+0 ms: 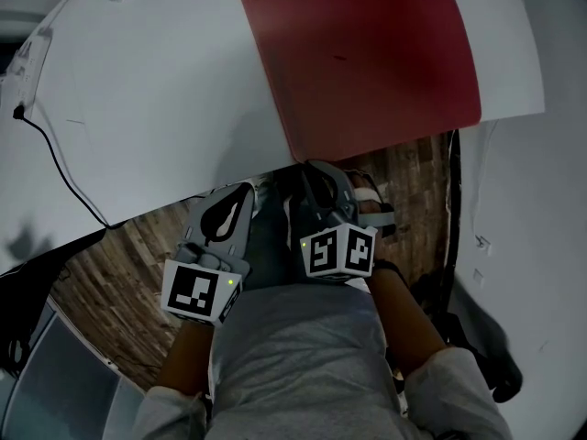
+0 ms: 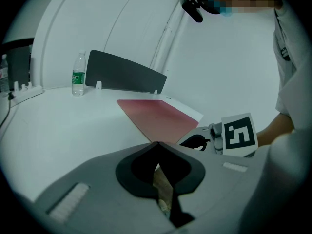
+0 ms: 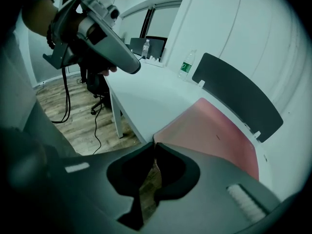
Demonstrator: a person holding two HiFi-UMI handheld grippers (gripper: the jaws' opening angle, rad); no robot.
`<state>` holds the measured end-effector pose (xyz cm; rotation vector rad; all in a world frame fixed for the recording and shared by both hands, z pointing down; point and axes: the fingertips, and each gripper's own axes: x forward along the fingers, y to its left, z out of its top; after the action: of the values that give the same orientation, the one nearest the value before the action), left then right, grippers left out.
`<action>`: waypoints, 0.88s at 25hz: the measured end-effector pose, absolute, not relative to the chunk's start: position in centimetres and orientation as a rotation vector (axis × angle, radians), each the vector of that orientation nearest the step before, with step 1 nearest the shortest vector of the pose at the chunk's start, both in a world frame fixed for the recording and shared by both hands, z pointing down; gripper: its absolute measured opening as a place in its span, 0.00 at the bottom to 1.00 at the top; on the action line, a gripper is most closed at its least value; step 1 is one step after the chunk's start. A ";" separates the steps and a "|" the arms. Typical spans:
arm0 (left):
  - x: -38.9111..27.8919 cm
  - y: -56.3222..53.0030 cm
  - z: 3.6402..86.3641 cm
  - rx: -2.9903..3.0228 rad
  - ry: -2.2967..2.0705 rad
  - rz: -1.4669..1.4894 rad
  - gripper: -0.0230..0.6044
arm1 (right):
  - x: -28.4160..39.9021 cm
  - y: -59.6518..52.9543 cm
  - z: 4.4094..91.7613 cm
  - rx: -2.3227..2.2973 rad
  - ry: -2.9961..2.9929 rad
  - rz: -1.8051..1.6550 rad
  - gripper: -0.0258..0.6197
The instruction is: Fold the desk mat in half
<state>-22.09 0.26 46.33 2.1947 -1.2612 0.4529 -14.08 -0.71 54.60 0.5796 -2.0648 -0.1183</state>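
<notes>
A red desk mat (image 1: pixel 367 53) lies flat and unfolded on the white desk (image 1: pixel 165 108), its near corner reaching the desk's front edge. My right gripper (image 1: pixel 310 166) sits at that corner from below the edge. In the right gripper view its tips (image 3: pixel 154 144) are closed together right on the mat's (image 3: pixel 214 135) corner. My left gripper (image 1: pixel 244 189) hangs off the desk's edge to the left of the mat, shut, with nothing between its tips (image 2: pixel 157 143). The left gripper view shows the mat (image 2: pixel 156 113) ahead and the right gripper (image 2: pixel 195 141) at its corner.
A water bottle (image 2: pixel 78 74) and a dark divider panel (image 2: pixel 126 72) stand at the desk's far side. A black cable (image 1: pixel 64 168) runs over the desk's left edge. Wooden floor and an office chair (image 3: pixel 97 89) lie below and beside the desk.
</notes>
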 end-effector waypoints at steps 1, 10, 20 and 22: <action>-22.0 0.2 46.2 2.199 -1.258 0.450 0.07 | -14.0 -0.8 54.3 0.596 -2.069 -0.103 0.08; -21.2 -0.5 44.1 2.287 -1.207 0.446 0.07 | -12.4 -2.4 50.8 0.734 -2.167 0.085 0.07; -19.5 -1.6 41.4 2.411 -1.124 0.446 0.07 | -9.8 -4.4 46.8 0.879 -2.187 0.128 0.07; -18.7 -2.0 40.9 2.419 -1.121 0.459 0.07 | -9.0 -4.9 46.1 0.910 -2.207 0.152 0.07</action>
<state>-18.75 -2.05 40.88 2.4194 -1.1207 0.4593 -9.02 -4.95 46.08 0.9099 -2.2071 0.1524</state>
